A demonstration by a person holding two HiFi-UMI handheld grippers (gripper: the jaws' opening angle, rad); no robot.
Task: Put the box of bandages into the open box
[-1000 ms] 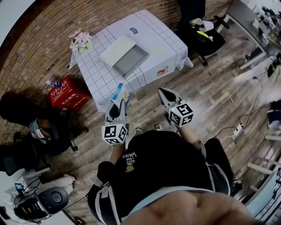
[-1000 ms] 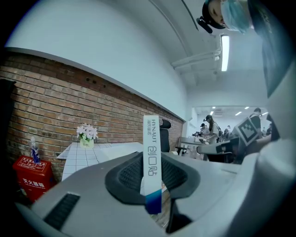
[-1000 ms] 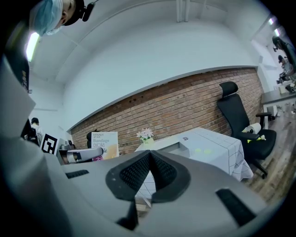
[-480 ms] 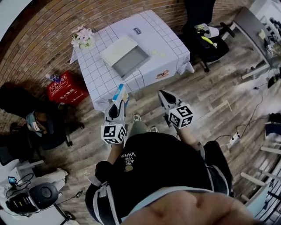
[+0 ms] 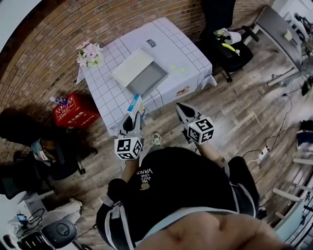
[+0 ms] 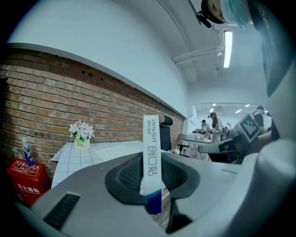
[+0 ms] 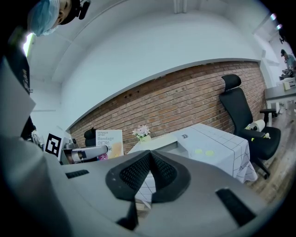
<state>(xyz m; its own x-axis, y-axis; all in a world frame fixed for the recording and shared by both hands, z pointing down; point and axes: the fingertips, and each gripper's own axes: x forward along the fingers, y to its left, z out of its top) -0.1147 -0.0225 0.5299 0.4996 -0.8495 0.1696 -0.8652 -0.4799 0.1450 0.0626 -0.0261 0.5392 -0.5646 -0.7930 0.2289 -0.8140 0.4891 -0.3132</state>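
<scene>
Left gripper view, bandage box (image 6: 151, 136) clamped upright in left claw (image 6: 151, 159), right claw (image 7: 149, 155) closed, empty.

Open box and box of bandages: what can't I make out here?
- open box: head view, too small to show its contents; right gripper view, its wall hides the inside.
- box of bandages: left gripper view shows only its narrow edge, broad faces turned away; head view, print too small.

Two claws (image 5: 133, 115) (image 5: 180, 106), bandage box (image 5: 135, 103), open box (image 5: 145, 78) (one each)

Probably office: swivel chair (image 5: 217, 12), desk (image 5: 281, 28), brick wall (image 5: 44, 58).
</scene>
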